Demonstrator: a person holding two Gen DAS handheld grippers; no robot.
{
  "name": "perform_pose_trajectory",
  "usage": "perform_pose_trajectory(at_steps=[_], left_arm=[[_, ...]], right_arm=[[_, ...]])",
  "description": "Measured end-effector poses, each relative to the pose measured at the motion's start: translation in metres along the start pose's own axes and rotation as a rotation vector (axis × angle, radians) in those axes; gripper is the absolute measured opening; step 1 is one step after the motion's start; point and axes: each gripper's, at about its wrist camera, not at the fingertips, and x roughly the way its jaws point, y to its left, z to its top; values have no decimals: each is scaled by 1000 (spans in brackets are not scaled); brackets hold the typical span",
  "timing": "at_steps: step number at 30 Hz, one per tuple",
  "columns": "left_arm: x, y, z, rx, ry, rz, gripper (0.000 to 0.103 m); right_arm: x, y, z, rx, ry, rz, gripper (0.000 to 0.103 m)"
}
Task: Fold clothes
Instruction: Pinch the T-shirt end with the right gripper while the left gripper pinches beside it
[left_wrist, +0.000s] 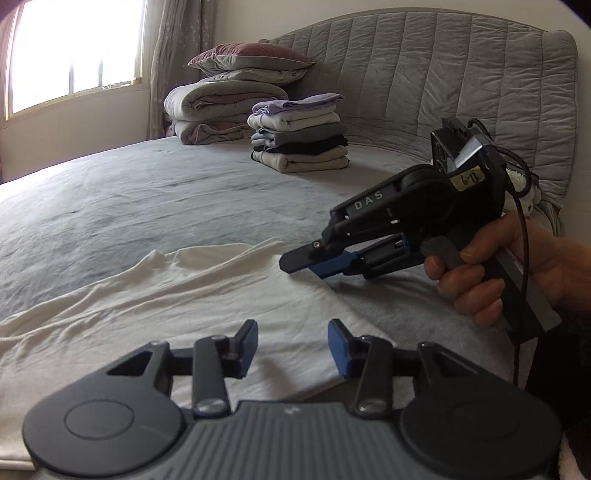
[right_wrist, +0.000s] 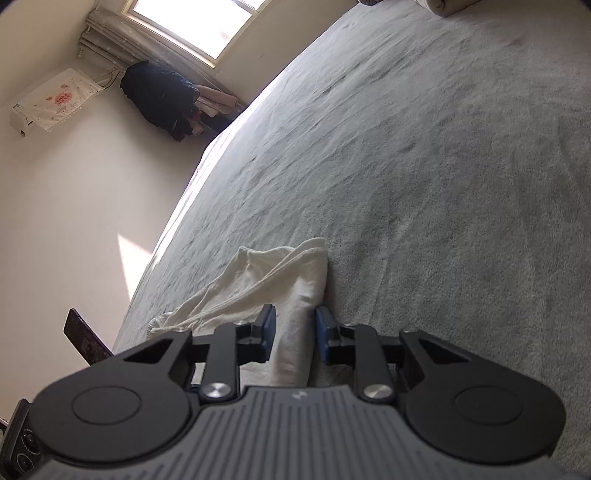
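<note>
R gripper (right_wrist: 291, 334) pinches the near edge of the white garment (left_wrist: 177, 306), prob. to lift for a fold. L gripper (left_wrist: 292, 345) spread, empty, above cloth. Garment lies on bed (left_wrist: 129, 192); folded stack (left_wrist: 301, 134) beyond.

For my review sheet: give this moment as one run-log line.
stage: folding white garment on bed | left tool: open above garment | right tool: straddling garment edge, grip unclear | folded stack: by headboard
</note>
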Motion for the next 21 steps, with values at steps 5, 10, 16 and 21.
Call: perform_pose_trajectory(at_steps=[5,10,16,21], left_arm=[[7,-14,-6,7,12,-26,42],[6,-15,-13,-10,-7,-36,41],[5,-12,-14,-32,-27,-53,42],[1,-7,-16,-49,-54,-79,49]], right_arm=[[7,-9,13,56,-30,29,8],[10,-8,20,74,-42,34,6],[4,-8,19,109,-49,48,7],[-12,-8,13,119,-47,51,21]])
